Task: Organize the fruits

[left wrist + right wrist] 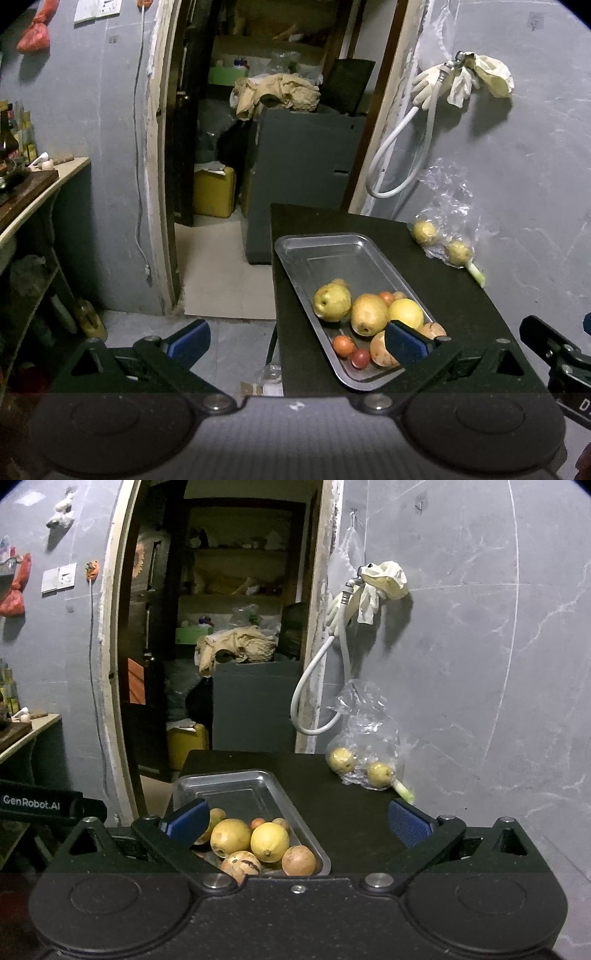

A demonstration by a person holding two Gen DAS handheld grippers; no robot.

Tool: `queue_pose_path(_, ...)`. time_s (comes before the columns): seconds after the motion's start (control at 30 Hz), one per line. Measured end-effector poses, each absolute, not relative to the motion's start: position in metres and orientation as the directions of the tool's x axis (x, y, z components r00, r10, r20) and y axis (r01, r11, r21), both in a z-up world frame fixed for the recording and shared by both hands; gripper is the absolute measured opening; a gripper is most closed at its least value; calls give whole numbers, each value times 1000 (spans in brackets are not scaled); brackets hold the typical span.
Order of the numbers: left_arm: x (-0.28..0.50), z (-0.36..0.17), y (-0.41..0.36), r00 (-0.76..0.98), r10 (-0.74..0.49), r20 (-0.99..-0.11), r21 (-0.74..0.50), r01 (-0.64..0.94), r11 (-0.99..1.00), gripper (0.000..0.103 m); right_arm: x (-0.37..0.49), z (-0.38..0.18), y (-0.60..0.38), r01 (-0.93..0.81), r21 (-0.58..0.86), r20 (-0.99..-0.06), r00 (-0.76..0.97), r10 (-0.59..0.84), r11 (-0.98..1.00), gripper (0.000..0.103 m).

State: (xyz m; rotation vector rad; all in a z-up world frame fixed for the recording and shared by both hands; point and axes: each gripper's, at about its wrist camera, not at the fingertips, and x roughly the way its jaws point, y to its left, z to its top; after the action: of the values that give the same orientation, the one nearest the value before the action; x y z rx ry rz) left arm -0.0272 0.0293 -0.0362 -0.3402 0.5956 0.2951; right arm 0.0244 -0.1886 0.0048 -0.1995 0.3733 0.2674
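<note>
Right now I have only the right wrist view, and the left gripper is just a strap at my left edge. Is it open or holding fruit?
Observer: The left gripper is open and empty.
Operator: The near end of the tray is hidden from me. Is anything lying there?
Observer: Two small reddish fruits lie at that end of the tray.
Operator: What sits behind the blue pad on my left?
Observer: A yellow-green pear, on the pile's left side.
</note>
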Motion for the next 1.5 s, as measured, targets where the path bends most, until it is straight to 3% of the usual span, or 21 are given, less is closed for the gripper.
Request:
queue_pose_path(0.8,-96,-53,2,780,253,-572,-197,-430,881,103,-16,-7,-227,-364,-128,-408,867,285,923,102)
queue_pose_path(1.5,-124,-68,-34,802,266,-535,-104,-374,921,103,-37,-16,-253,-398,-92,-409,851,329,913,102)
